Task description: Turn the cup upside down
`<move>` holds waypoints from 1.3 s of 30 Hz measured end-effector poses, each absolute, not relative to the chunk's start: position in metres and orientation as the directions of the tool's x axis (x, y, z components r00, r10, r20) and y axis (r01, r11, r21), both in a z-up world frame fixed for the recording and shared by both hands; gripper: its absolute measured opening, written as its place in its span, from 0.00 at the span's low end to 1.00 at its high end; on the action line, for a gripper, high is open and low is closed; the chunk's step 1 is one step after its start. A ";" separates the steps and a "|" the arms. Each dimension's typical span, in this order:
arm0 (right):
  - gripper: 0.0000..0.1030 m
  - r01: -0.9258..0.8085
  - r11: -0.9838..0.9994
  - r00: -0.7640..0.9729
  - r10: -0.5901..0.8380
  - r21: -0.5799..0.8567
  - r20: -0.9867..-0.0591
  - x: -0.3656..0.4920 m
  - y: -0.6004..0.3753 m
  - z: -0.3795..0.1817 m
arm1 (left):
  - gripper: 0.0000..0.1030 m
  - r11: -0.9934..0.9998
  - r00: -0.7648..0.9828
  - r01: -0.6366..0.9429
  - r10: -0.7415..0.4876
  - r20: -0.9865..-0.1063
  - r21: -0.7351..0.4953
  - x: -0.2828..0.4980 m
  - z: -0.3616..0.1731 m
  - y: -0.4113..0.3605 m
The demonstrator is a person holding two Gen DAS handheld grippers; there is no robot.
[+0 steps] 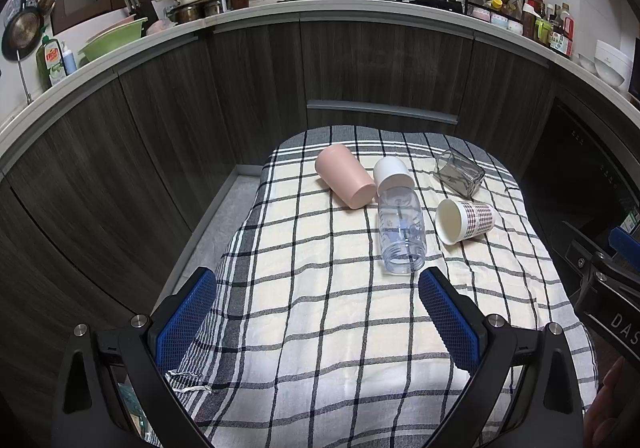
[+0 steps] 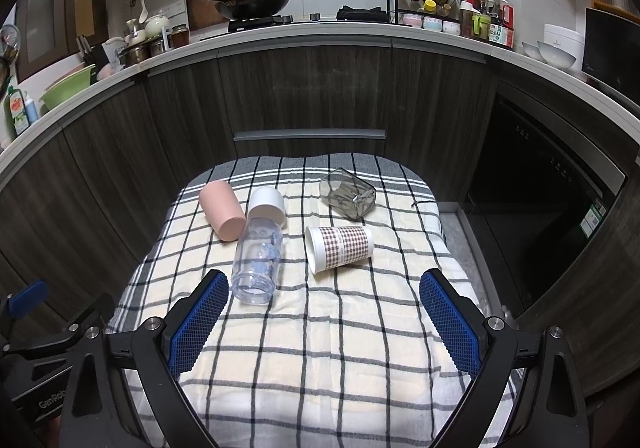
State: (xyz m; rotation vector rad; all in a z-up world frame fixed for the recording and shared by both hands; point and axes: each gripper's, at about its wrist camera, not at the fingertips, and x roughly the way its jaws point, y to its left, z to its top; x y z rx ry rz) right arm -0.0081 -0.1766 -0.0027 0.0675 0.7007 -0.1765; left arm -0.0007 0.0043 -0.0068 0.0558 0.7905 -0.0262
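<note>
Your left gripper and right gripper both hover over the near part of the checked cloth, fingers spread wide and holding nothing. Just past them a clear bottle with a white cap lies on its side, open end toward you. Right of it the plaid paper cup lies on its side, mouth pointing left. The pink cup lies tipped beside the bottle's cap, and a grey glass cup lies farthest back on the surface.
</note>
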 end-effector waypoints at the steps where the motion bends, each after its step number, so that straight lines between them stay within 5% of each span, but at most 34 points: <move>1: 0.94 0.184 0.983 0.750 -0.139 0.003 -0.647 -0.008 -0.177 -0.003 | 1.00 0.998 0.703 0.044 -0.003 -0.711 0.040 0.000 -0.007 0.004; 39: 0.94 0.180 0.984 0.734 -0.135 0.000 -0.666 -0.002 -0.176 -0.011 | 1.00 0.998 0.688 0.038 0.004 -0.725 0.042 0.007 -0.020 0.007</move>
